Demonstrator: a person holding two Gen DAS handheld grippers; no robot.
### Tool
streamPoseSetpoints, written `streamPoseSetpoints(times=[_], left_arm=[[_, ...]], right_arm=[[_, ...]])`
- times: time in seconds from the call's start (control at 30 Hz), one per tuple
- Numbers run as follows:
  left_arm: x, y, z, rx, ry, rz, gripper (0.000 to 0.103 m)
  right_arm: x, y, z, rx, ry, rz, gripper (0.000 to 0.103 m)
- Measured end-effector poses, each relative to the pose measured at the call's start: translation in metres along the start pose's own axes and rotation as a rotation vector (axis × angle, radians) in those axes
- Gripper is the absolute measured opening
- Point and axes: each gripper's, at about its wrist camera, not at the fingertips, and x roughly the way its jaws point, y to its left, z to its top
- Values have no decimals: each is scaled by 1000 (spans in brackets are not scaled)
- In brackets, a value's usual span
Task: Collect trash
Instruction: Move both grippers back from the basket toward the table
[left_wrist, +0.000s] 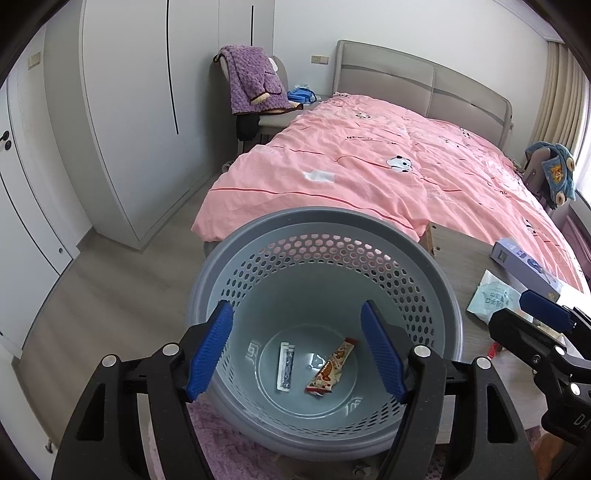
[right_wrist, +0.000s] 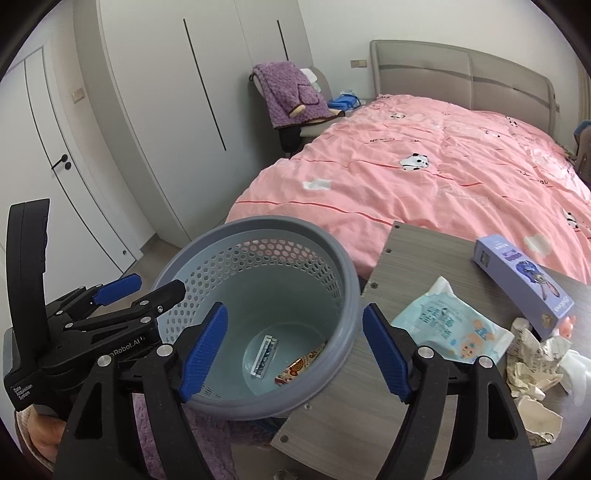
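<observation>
Currently I have both tools over the grey bin (left_wrist: 325, 236): left hand-held gripper (left_wrist: 297, 354) stands apart and empty, right hand-held gripper (right_wrist: 293, 354) likewise, spanning the bin's near rim. Inside the bin lie a snack wrapper (left_wrist: 330, 367) and a flat sachet (left_wrist: 285, 365). On the counter (right_wrist: 413, 251) beside it: blue packet (right_wrist: 447, 325), purple box (right_wrist: 521, 284), crumpled paper (right_wrist: 532, 362).

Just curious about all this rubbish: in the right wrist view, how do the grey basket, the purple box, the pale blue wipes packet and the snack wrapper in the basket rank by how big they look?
1. Grey basket
2. Purple box and pale blue wipes packet: too alike to rank
3. Snack wrapper, partly hidden by the basket's rim
</observation>
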Motion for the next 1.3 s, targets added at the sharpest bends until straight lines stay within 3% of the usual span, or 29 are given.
streamPoseSetpoints(times=[0.63, 1.03, 1.3], left_arm=[[-28, -74, -4, 105, -33, -114, 76], [-44, -128, -18, 181, -28, -192, 76], [-45, -150, -30, 223, -13, -197, 76]], right_arm=[[-69, -75, -39, 118, -57, -163, 95], [-112, -136, -88, 228, -42, -309, 97], [-119, -162, -113, 298, -21, -332, 97]])
